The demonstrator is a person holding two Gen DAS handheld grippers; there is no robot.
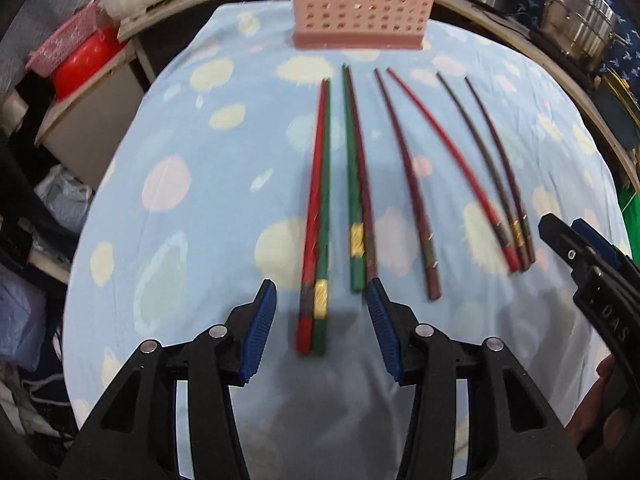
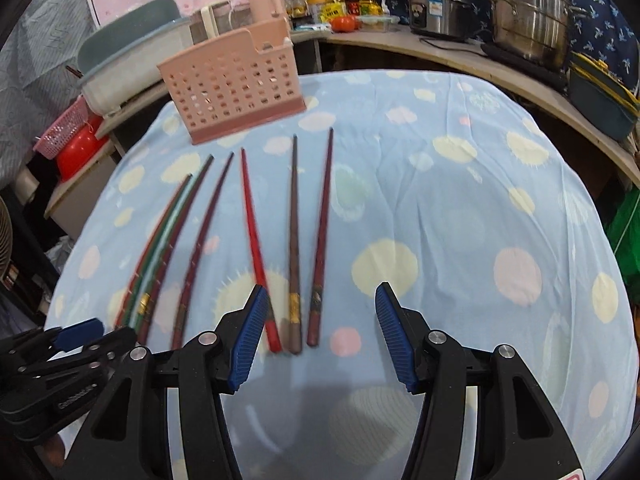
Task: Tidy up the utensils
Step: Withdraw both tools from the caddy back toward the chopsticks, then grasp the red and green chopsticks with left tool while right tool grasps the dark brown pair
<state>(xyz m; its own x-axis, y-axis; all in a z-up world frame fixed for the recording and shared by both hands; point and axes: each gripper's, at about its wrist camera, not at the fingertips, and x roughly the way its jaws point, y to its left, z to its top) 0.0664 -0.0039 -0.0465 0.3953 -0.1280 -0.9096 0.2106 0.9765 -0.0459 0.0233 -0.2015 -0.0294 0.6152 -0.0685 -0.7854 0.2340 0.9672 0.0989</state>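
Observation:
Several chopsticks lie side by side on a light blue spotted cloth [image 1: 180, 160], thin tips toward a pink perforated utensil basket [image 1: 360, 4] [image 2: 236, 92] at the far edge. My left gripper [image 1: 321, 284] is open above the thick ends of a red and green pair [image 1: 318, 220], its pads not touching them. A green and maroon pair [image 1: 356, 184] lies just right of it. My right gripper [image 2: 322, 287] is open over the thick ends of a red chopstick [image 2: 256, 248], a brown one [image 2: 294, 240] and a dark red one [image 2: 322, 232]. Neither gripper holds anything.
Steel pots [image 2: 524, 12] and a rice cooker [image 2: 440, 4] stand on the counter behind the table at the right. A grey-blue basin [image 2: 132, 48] sits back left, with a red bowl [image 1: 80, 64] below it. The cloth's right half [image 2: 480, 200] holds no utensils.

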